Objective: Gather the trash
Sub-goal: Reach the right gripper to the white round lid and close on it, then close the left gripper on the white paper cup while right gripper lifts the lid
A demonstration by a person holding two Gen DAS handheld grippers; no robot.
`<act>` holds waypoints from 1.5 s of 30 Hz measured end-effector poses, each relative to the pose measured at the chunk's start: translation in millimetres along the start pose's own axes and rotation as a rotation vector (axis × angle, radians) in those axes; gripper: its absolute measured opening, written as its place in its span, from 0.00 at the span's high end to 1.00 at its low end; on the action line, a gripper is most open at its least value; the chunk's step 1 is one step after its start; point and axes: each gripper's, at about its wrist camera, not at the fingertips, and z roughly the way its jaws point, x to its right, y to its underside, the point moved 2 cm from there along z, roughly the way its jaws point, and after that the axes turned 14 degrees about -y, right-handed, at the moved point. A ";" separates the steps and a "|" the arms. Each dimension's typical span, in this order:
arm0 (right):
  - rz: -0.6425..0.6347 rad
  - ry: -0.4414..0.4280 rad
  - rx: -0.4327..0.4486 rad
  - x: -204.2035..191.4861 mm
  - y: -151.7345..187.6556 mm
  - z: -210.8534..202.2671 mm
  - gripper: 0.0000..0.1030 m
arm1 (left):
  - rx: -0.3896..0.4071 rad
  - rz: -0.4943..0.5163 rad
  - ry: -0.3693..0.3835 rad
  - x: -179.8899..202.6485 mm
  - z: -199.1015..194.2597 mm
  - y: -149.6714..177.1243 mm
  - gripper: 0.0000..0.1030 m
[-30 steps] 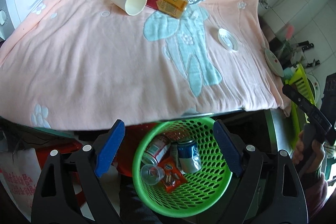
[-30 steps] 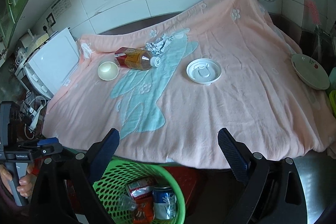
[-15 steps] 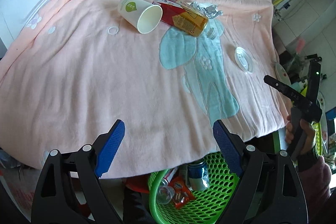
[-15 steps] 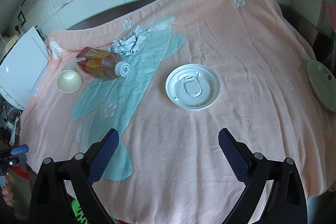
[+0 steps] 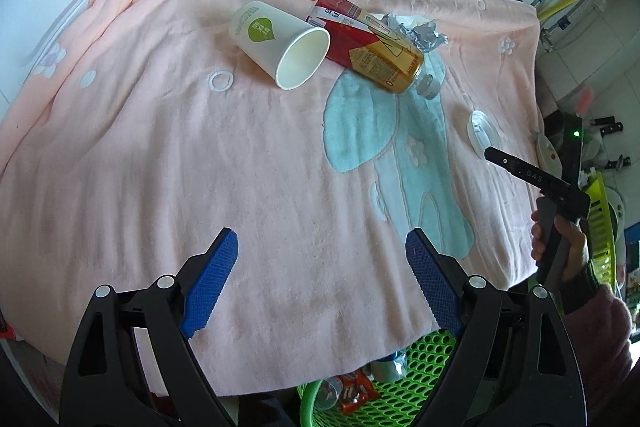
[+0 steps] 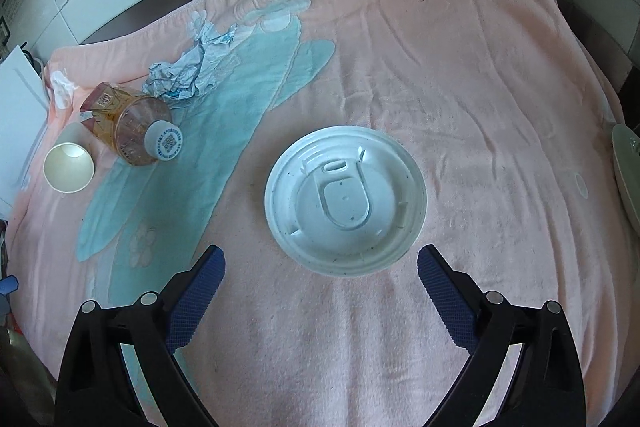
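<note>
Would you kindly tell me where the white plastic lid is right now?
In the right wrist view the lid lies flat on the pink blanket, just ahead of the open right gripper, right of the bottle.

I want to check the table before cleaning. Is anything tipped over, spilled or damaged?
Yes. The paper cup and the bottle both lie on their sides on the pink cloth, beside crumpled foil. A loose lid lies apart. No spill is visible.

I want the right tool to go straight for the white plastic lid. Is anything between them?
Nothing visible. The white lid lies flat on the pink blanket just ahead of the open right tool, with only bare blanket between.
</note>
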 end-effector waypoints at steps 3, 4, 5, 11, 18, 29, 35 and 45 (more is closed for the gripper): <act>-0.002 0.009 -0.013 4.9 -7.4 8.3 0.09 | -0.004 -0.006 -0.001 -2.0 3.4 -5.0 0.18; -0.003 0.012 -0.014 6.4 -8.6 9.9 0.09 | -0.004 -0.008 -0.002 -2.7 4.4 -6.9 0.18; -0.004 0.011 -0.014 7.5 -10.4 11.8 0.09 | -0.004 -0.010 -0.003 -3.2 5.2 -8.8 0.18; 0.020 0.010 -0.018 15.6 -18.2 19.0 0.07 | 0.003 -0.019 -0.004 -5.1 8.4 -20.7 0.18; 0.032 -0.005 -0.032 22.5 -20.4 27.8 0.07 | 0.014 -0.020 -0.009 -6.0 9.1 -31.6 0.18; 0.052 0.027 -0.001 24.8 -30.7 38.0 0.08 | 0.043 -0.056 -0.025 -9.2 11.3 -62.8 0.18; 0.052 0.037 0.009 23.7 -27.1 33.8 0.11 | 0.071 -0.156 -0.037 -17.8 22.1 -97.4 0.18; 0.031 0.001 0.049 9.4 -3.9 -7.6 0.11 | 0.015 -0.286 -0.080 -28.5 66.1 -157.2 0.18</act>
